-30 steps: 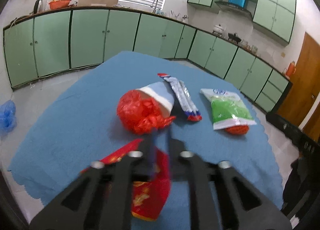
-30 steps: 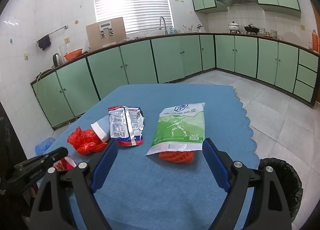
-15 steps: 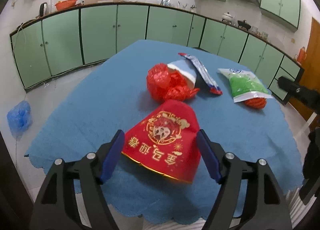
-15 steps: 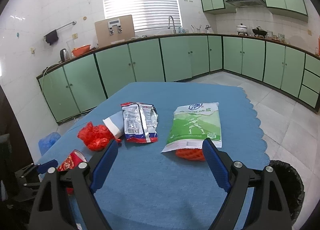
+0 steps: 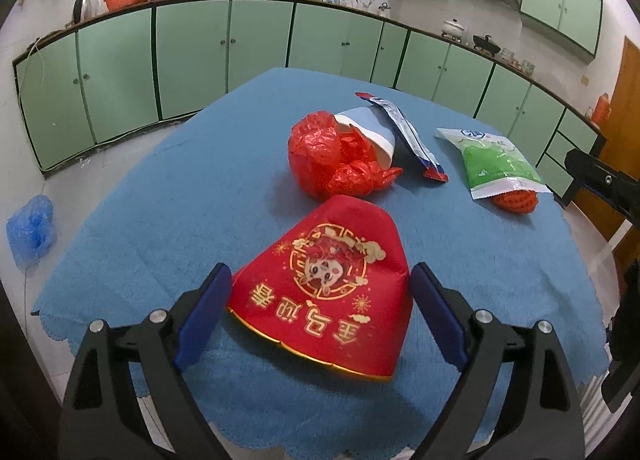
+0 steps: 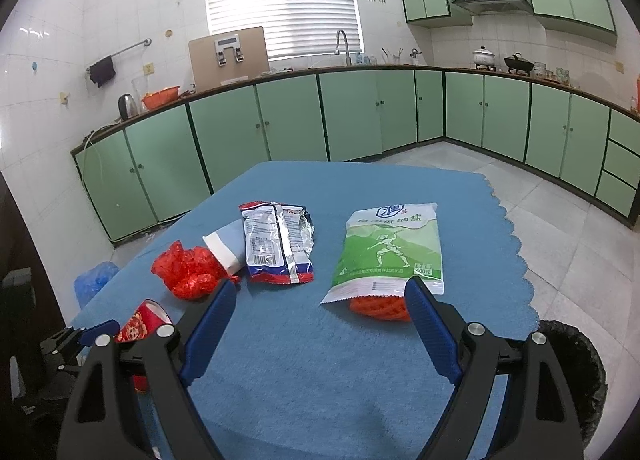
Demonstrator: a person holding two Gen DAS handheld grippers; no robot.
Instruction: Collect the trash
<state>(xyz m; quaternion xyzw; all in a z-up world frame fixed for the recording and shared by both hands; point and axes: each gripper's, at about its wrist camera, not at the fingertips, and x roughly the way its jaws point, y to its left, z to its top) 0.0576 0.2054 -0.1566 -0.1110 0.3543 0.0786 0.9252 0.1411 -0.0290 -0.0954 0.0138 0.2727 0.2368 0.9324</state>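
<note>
A flattened red paper cup (image 5: 328, 284) with gold print lies on the blue tablecloth (image 5: 160, 196). My left gripper (image 5: 320, 312) is open, its fingers either side of the cup's wide end. Beyond lie a crumpled red plastic bag (image 5: 332, 156), a blue-white paper cup (image 5: 372, 132), a silver snack wrapper (image 5: 404, 136) and a green salt bag (image 5: 496, 160) over an orange net (image 5: 516, 200). My right gripper (image 6: 316, 324) is open and empty above the cloth, near the green salt bag (image 6: 392, 248) and the wrapper (image 6: 276, 240). The red paper cup (image 6: 144, 320) shows at its left.
A black trash bin (image 6: 576, 372) stands on the floor at the table's right edge. A blue plastic bag (image 5: 30, 224) lies on the floor to the left. Green cabinets (image 6: 280, 116) line the walls behind the table.
My left gripper was shut a second ago and has opened; the red paper cup now lies flat between its fingers. The right gripper has risen and drawn back slightly.
</note>
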